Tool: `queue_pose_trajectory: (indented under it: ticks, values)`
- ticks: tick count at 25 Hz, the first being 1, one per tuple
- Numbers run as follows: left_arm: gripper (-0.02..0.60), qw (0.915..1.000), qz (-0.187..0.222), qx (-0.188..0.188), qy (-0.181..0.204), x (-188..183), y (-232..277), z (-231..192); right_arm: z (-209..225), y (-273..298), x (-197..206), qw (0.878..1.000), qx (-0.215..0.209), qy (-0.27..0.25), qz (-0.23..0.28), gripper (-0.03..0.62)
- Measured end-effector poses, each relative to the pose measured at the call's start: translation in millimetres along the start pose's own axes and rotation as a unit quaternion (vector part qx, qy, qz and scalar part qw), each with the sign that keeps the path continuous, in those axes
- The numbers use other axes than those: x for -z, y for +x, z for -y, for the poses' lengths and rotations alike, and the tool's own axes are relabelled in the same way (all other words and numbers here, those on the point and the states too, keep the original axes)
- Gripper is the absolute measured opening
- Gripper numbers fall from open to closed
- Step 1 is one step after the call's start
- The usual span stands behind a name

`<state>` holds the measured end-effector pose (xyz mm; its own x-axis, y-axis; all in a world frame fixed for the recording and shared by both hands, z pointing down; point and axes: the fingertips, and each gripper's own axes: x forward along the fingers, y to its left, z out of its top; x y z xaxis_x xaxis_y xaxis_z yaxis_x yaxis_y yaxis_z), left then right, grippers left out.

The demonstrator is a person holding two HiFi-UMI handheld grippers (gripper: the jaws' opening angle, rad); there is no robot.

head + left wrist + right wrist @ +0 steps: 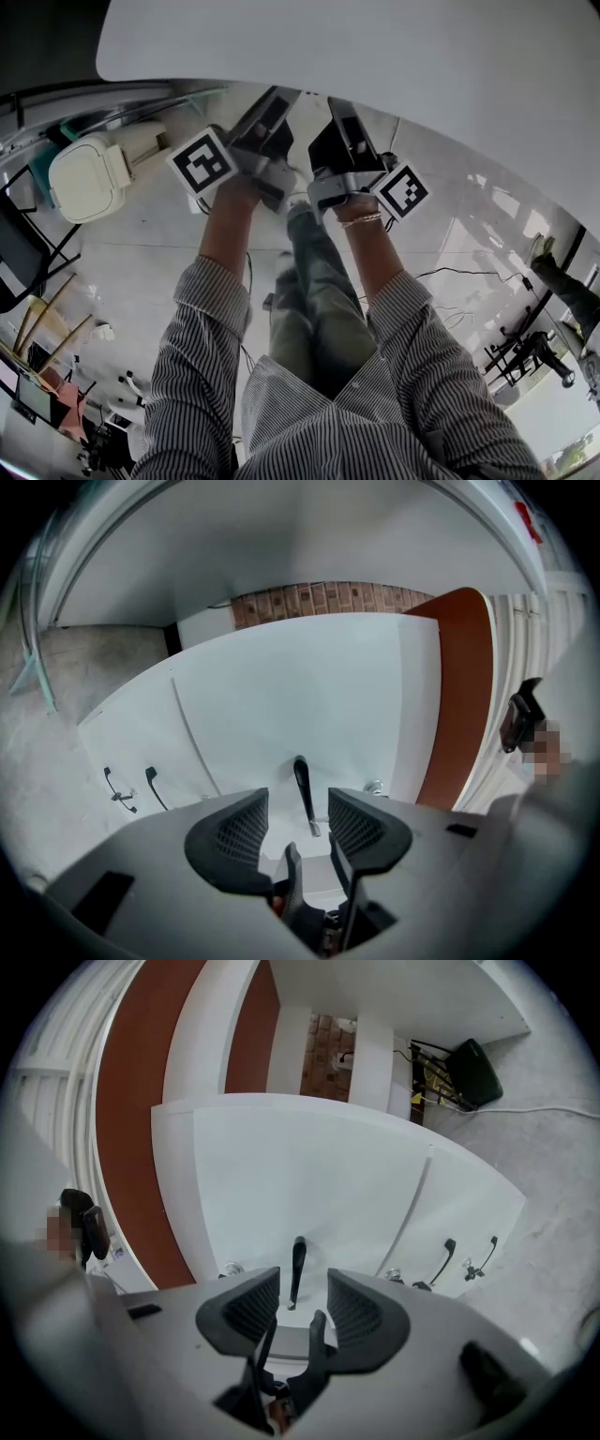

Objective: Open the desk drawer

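The left hand-held gripper [298, 821] and the right hand-held gripper [292, 1301] are being held side by side under the white bench top [375, 56], both pointing about level at the drawer front [309, 705]. Each pair of jaws is being held wide apart, and nothing is being pressed between the pads. The drawer itself is being shown shut, its face flush with the panels beside it.

The handle [302, 791] is being seen straight ahead of both grippers, just beyond the tips and centred in the gap between the jaws, not touched. In each gripper view its long axis is being shown running up the picture, so it lies along the gap and not across it. It cannot be told for certain that both views are showing the same handle, and neither hand is being judged clearly nearer. A short advance and a closing of the jaws across the bar are being judged the next need, followed by a pull straight back.

The handle is being read as a slim, black, slightly bowed bar, smooth and hard. The drawer front is plain, flat and matt white. The jaw pads are dark with a fine gridded texture, likely to be biting well on so narrow a bar.
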<state>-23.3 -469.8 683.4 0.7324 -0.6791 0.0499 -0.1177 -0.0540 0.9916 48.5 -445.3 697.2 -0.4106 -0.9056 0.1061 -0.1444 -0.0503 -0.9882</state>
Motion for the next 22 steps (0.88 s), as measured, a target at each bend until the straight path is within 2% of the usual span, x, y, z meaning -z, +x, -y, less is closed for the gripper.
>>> queue_pose_trajectory:
  ticks: [8, 10, 12, 14, 17, 19, 22]
  values:
    - [0.186, 1.0000, 0.002, 0.002, -0.003, 3.0, 11.4, 5.6, -1.2, 8.4, -12.1, 1.000, 0.001, 0.003, -0.003, 0.155]
    - [0.156, 1.0000, 0.008, -0.001, 0.002, 0.3, 8.1, 3.8, -0.2, 8.8, -11.8, 1.000, -0.003, 0.005, -0.005, 0.139]
    - [0.115, 0.9999, 0.013, 0.000, 0.009, -2.9, 5.6, 2.5, -0.5, 8.9, -11.8, 1.000, -0.012, 0.003, -0.004, 0.091]
    - [0.103, 0.9998, 0.014, 0.006, 0.008, -2.9, 6.4, 3.5, -2.8, 9.2, -12.9, 1.000, -0.019, -0.002, -0.002, 0.063]
    - [0.095, 0.9999, 0.013, 0.007, 0.004, -1.3, 8.4, 6.1, -6.6, 9.2, -15.1, 1.000, -0.021, -0.004, 0.006, 0.057]
    - [0.061, 0.9998, 0.013, 0.014, 0.003, -1.0, 9.0, 8.8, -7.0, 8.7, -15.8, 1.000, -0.019, -0.005, 0.010, 0.053]
    - [0.048, 0.9997, 0.016, 0.020, -0.006, -1.8, 9.5, 9.7, -5.3, 8.7, -15.4, 1.000, -0.024, -0.001, 0.010, 0.048]
